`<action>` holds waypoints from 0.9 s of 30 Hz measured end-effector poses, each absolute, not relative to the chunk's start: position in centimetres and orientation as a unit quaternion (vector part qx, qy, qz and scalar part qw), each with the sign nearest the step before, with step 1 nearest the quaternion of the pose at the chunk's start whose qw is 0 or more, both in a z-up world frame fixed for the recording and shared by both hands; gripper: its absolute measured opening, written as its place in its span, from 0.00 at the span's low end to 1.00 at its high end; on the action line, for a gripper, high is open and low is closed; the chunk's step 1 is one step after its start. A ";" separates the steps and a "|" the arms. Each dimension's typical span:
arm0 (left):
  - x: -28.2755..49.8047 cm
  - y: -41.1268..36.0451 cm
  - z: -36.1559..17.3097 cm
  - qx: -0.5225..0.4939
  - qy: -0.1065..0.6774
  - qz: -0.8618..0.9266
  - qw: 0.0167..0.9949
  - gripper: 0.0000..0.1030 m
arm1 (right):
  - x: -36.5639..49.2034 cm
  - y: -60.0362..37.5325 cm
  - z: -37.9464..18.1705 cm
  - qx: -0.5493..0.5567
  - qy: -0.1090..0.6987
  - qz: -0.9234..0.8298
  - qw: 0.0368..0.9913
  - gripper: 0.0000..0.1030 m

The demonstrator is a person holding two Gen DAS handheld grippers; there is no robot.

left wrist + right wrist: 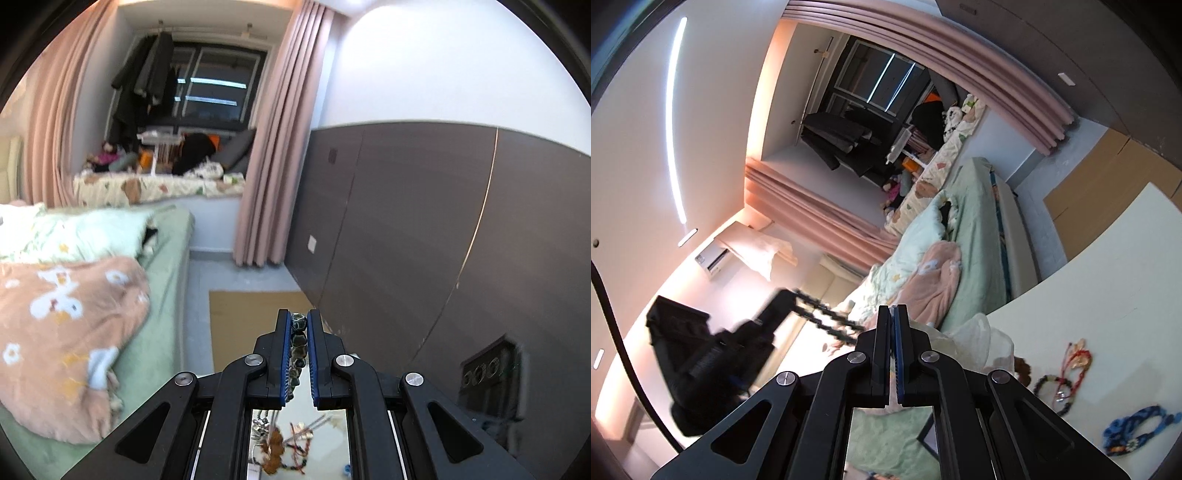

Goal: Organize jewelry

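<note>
1. Where the left gripper [299,321] points out over the room, its blue-padded jaws pinch a bracelet of dark green-black beads [297,343], which runs lengthwise between the pads and is lifted off any surface.
2. Beyond the fingertips lie a tan floor mat [243,317], a bed with a green sheet [166,295] and an orange floral blanket [62,332]; a dark wall panel [424,229] fills the right side.
3. Seen from the right wrist, the right gripper [893,314] has its jaws pressed together with nothing visible between them.
4. At lower right of that view, a cream table [1108,295] carries the remaining jewelry: a red cord bracelet [1080,360], a dark beaded bracelet [1052,393] touching it, and a blue woven bracelet [1137,430] apart from both.
5. Left of the right gripper, the left one appears as a motion-blurred black shape.
</note>
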State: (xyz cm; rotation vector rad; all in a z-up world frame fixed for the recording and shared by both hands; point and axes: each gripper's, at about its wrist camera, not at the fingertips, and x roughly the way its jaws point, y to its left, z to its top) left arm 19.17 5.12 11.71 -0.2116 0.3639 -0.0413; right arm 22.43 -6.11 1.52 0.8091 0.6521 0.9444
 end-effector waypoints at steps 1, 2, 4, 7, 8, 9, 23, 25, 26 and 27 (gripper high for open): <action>18.7 5.3 12.3 -0.103 0.173 -0.018 0.979 0.08 | 22.3 -5.9 1.5 0.369 0.300 0.438 0.763 0.03; 18.2 5.4 13.1 -0.100 0.163 -0.016 0.981 0.08 | 22.2 -5.5 1.6 0.365 0.300 0.440 0.763 0.03; 17.3 5.7 14.5 -0.093 0.150 -0.012 0.984 0.08 | 22.0 -4.9 1.5 0.355 0.308 0.438 0.766 0.03; 16.4 5.9 15.8 -0.083 0.133 -0.005 0.988 0.08 | 22.1 -4.2 0.8 0.345 0.327 0.436 0.764 0.03; 16.3 6.1 16.2 -0.080 0.129 -0.001 0.988 0.08 | 22.2 -4.1 0.6 0.343 0.332 0.436 0.763 0.03; 16.1 6.2 16.6 -0.081 0.123 -0.001 0.989 0.08 | 22.4 -3.9 0.5 0.340 0.336 0.437 0.762 0.03; 14.1 6.7 20.7 -0.045 0.079 0.016 0.996 0.08 | 22.1 -1.1 -0.2 0.310 0.372 0.451 0.750 0.23; 14.1 6.8 21.0 -0.044 0.078 0.016 0.996 0.08 | 22.7 -0.9 -1.6 0.312 0.408 0.436 0.739 0.74; 14.0 6.9 21.1 -0.041 0.075 0.019 0.996 0.08 | 22.9 -1.1 -2.0 0.315 0.413 0.423 0.743 0.86; 13.9 7.0 21.1 -0.039 0.074 0.020 0.996 0.08 | 23.0 -1.3 -2.3 0.315 0.415 0.411 0.748 0.86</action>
